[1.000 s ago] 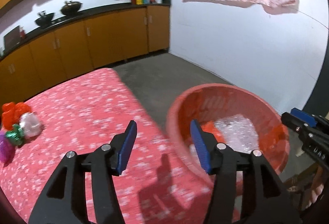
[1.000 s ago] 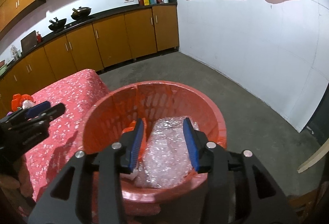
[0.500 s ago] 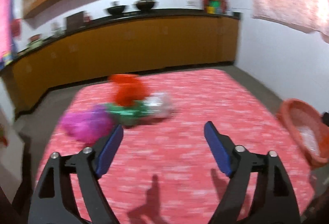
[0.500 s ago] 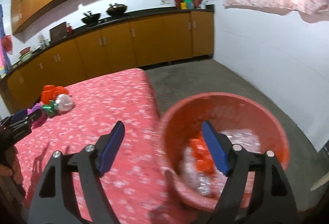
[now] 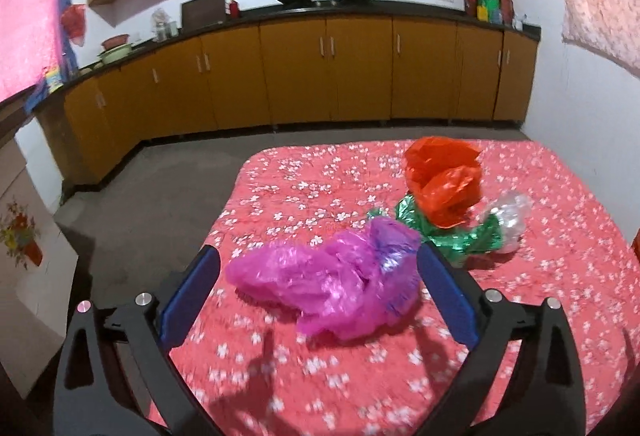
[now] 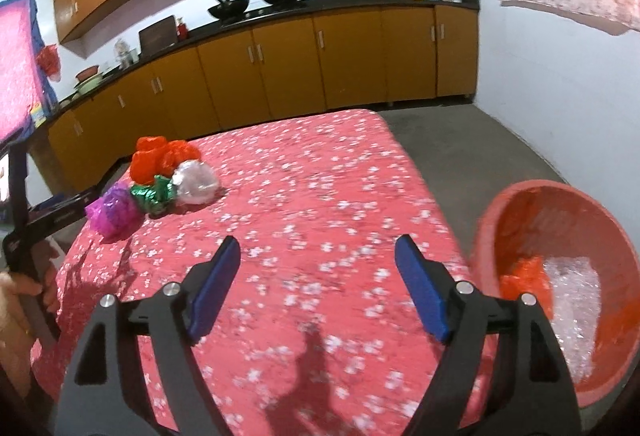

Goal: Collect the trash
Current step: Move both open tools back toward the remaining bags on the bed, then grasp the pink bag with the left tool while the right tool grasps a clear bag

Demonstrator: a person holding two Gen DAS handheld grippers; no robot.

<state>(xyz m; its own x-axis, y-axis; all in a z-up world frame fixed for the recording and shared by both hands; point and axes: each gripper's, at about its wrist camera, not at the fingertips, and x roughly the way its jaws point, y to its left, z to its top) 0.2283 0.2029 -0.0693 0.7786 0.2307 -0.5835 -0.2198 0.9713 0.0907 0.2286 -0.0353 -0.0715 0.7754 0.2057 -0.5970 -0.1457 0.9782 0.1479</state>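
Observation:
A crumpled purple plastic bag lies on the red flowered tablecloth. My left gripper straddles it, jaws opening, and the pads do not press on it. Just beyond lie a red plastic bag, a green foil wrapper and a clear plastic wad. My right gripper hangs open over bare cloth with nothing between its fingers. To its right a red basket holds bubble wrap and an orange bag. The same trash pile shows at the right wrist view's far left.
Brown kitchen cabinets with a dark counter line the back wall, with grey floor between them and the table. A white wall stands on the right. A person's hand holds the left gripper's handle at the table's left edge.
Both grippers swung left, away from the basket and over the table, and their jaws widened. The right one left the bubble wrap in the basket; the left one now straddles the purple bag.

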